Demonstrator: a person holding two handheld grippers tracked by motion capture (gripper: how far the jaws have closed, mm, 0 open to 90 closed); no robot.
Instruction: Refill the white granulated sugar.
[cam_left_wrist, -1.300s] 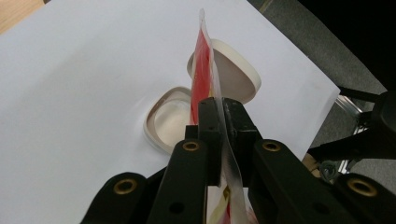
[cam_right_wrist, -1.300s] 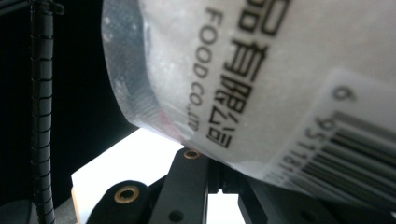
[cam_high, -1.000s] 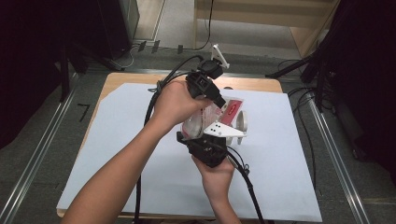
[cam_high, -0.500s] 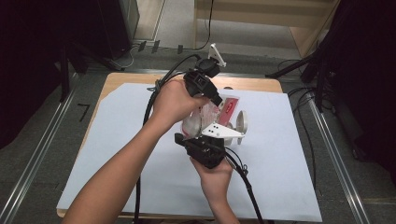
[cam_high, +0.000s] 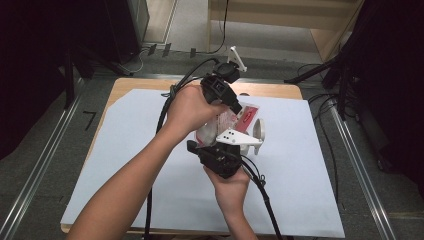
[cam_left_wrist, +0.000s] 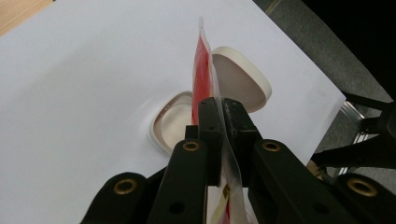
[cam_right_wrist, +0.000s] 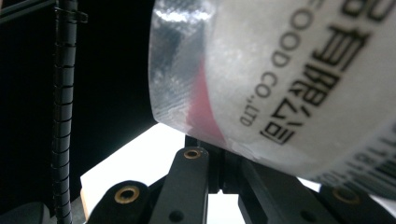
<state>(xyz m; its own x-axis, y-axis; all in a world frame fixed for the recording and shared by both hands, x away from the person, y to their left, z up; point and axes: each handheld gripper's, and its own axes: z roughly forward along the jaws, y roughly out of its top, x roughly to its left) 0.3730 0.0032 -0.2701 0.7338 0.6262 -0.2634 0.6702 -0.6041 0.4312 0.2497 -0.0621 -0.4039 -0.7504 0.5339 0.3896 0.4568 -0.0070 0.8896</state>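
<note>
Both grippers hold one plastic pouch (cam_high: 226, 121), clear with a red panel and black print, above the white sheet. My left gripper (cam_left_wrist: 219, 106) is shut on the pouch's (cam_left_wrist: 203, 70) thin sealed edge, seen edge-on. My right gripper (cam_right_wrist: 219, 161) is shut on the pouch's (cam_right_wrist: 289, 70) lower rim, and the printed face bulges over its jaws. In the high view the left gripper (cam_high: 234, 110) comes in from above and the right gripper (cam_high: 216, 146) from below. Under the pouch a white dish (cam_left_wrist: 170, 125) lies on the sheet, with a second white dish-like piece (cam_left_wrist: 243, 74) tilted beside it.
A white sheet (cam_high: 125, 160) covers most of the wooden table (cam_high: 127, 86). Black cables (cam_high: 162, 115) trail from both grippers, one (cam_right_wrist: 63, 102) hanging close by the right gripper. Metal rails (cam_high: 45, 150) and dark stands (cam_high: 345, 75) flank the table.
</note>
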